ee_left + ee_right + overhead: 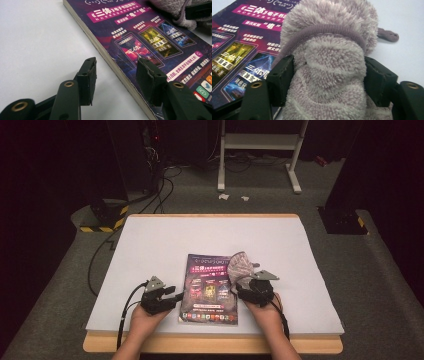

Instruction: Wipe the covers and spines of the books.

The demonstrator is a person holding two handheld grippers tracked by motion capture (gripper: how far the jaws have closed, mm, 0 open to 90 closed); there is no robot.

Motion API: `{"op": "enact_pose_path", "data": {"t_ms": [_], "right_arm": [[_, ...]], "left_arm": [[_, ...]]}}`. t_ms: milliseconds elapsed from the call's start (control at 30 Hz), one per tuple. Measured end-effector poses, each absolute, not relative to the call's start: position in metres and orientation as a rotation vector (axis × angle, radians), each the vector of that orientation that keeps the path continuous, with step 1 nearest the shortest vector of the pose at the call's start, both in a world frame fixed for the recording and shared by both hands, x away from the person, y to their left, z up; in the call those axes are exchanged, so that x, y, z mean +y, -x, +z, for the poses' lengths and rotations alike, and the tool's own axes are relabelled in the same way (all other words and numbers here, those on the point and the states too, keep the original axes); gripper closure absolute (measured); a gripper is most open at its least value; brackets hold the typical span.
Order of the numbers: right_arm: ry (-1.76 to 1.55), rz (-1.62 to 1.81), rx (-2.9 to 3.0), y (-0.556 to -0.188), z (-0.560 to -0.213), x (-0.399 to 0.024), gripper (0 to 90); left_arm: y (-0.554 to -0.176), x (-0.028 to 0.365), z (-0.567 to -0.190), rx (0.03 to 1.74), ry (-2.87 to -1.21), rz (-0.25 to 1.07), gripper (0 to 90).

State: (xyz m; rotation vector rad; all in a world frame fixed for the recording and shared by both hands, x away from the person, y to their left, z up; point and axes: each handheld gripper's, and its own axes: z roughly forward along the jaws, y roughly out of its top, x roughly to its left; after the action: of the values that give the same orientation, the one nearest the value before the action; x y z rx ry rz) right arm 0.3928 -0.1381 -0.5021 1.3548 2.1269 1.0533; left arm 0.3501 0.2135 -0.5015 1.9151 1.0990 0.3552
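Two hand-held grippers work over a white-covered table [150,245] whose wooden edge shows along the near side. Largest item on the surface is a paperback book [210,289], lying flat with its purple cover upward, near the middle of the table and toward the near edge; the cover carries rows of printed panels and white lettering. Next in size is a fuzzy lilac sock [240,266], heaped on the far right corner of the book, with part of it spilling off the cover onto the white surface to the right. In the right gripper view the sock [329,72] sits between the two black jaws, its ribbed band arching across just beyond them and a loose tail trailing off to the far right. The right gripper [239,290], held at the book's right edge, has its jaws standing apart on either side of the sock; they flank the pile closely, and whether they are still pressing on the fabric cannot be told for certain, though no squeeze is evident. The left gripper [181,296], held at the book's left edge, has its jaws apart with nothing clamped: in the left gripper view [116,75] one jaw stands over the white surface and the other over the cover, with the book's [140,42] page edge running between them.
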Motion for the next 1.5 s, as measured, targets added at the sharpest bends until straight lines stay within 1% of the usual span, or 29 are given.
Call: {"op": "enact_pose_path", "data": {"t_ms": [167, 367, 467, 633, 767, 833, 933, 1000, 1100, 1300, 1367, 1500], "right_arm": [[-1.352, 1.064, 2.143, -0.393, -0.505, -0.139, 43.1], [-1.332, 1.089, 2.163, -0.393, -0.505, -0.142, 60.8], [-1.320, 1.096, 2.166, -0.392, -0.504, -0.142, 64.3], [-1.301, 1.158, 2.129, -0.387, -0.493, -0.150, 64.8], [-1.238, 1.259, 2.112, -0.371, -0.475, -0.156, 64.8], [-1.191, 1.277, 2.140, -0.362, -0.472, -0.152, 64.7], [-1.121, 1.271, 2.207, -0.351, -0.474, -0.144, 64.6], [-1.083, 1.262, 2.266, -0.345, -0.477, -0.136, 64.5], [-1.037, 1.211, 2.363, -0.340, -0.483, -0.123, 64.2], [-0.993, 1.183, 2.434, -0.331, -0.492, -0.103, 62.9], [-0.969, 1.197, 2.457, -0.328, -0.493, -0.095, 62.4], [-0.925, 1.217, 2.498, -0.325, -0.494, -0.074, 62.0]], "left_arm": [[-0.350, 0.212, -0.502, 1.100, -1.918, 0.351, 51.0], [-0.350, 0.212, -0.503, 1.100, -1.922, 0.352, 51.0], [-0.351, 0.212, -0.503, 1.101, -1.921, 0.352, 51.0], [-0.350, 0.218, -0.499, 1.103, -1.888, 0.369, 51.1], [-0.351, 0.228, -0.493, 1.120, -1.853, 0.380, 51.1], [-0.351, 0.236, -0.490, 1.132, -1.817, 0.389, 51.0], [-0.350, 0.248, -0.483, 1.137, -1.780, 0.421, 50.7], [-0.349, 0.255, -0.478, 1.134, -1.762, 0.446, 48.9], [-0.349, 0.265, -0.473, 1.134, -1.760, 0.501, 48.0], [-0.353, 0.275, -0.472, 1.137, -1.765, 0.515, 46.7], [-0.353, 0.276, -0.471, 1.139, -1.757, 0.515, 43.9], [-0.350, 0.279, -0.466, 1.122, -1.735, 0.517, 44.5]]}}
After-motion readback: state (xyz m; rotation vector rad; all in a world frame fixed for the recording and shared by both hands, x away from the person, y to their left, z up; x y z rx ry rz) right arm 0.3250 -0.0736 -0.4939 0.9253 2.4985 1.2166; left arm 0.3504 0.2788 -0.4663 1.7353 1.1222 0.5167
